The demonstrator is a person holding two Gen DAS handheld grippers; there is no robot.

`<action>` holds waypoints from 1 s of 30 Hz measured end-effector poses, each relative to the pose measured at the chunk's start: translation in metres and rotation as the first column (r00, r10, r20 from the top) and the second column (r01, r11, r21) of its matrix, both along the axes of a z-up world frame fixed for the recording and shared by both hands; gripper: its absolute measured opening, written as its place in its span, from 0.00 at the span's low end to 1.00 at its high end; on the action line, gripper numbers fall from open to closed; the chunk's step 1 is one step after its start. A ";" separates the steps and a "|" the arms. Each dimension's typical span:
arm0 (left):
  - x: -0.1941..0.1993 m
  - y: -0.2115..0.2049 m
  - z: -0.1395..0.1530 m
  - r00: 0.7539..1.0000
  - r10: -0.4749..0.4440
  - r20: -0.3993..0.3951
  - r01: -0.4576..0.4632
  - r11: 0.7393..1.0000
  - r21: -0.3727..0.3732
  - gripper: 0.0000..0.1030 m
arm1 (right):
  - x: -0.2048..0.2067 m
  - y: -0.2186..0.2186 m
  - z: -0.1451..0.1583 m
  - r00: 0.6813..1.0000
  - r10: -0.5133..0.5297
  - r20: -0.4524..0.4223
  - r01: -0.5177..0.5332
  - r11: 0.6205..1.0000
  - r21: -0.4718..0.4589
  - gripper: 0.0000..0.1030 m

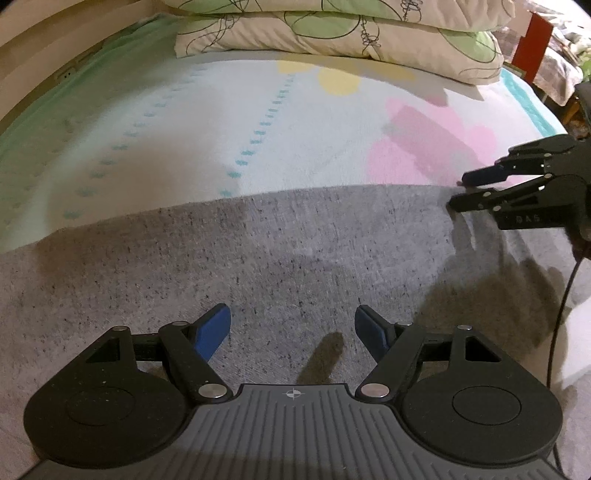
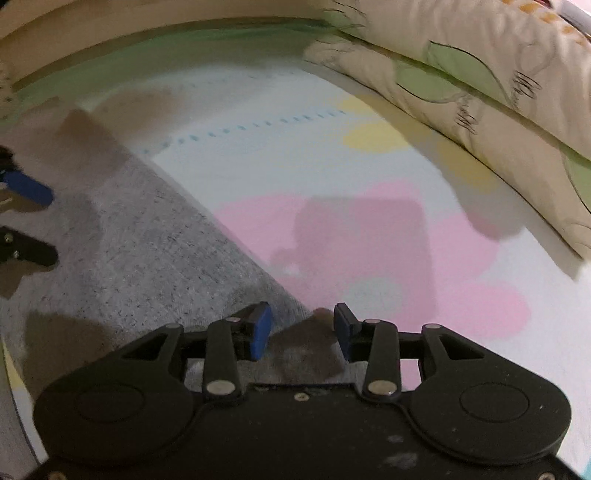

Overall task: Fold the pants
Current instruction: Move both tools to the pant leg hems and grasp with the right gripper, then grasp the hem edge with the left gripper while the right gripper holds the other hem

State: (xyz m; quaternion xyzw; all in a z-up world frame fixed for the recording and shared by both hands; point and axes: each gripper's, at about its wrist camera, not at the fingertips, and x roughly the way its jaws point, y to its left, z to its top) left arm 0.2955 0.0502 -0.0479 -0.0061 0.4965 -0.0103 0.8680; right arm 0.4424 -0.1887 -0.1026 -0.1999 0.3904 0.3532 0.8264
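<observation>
Left gripper (image 1: 292,328) nearest, jaws wide apart, nothing between, above grey pants (image 1: 258,251) spread flat on the bed (image 1: 184,122). Right gripper (image 2: 303,328) at the pants' corner, jaws parted, not clamping. Sheet pastel: pink, yellow, teal dashes. Pillows (image 1: 332,33) stacked behind. Left view alone shows something red (image 1: 533,48) beyond the bed.

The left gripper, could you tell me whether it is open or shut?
Open: the left gripper has its blue pads wide apart above the grey pants, gripping nothing.
</observation>
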 end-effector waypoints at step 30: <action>0.029 -0.018 0.024 0.986 0.101 -0.130 -0.131 0.960 -0.247 0.71 | -0.176 -0.008 0.014 0.963 0.082 0.257 -0.083 0.997 -0.005 0.05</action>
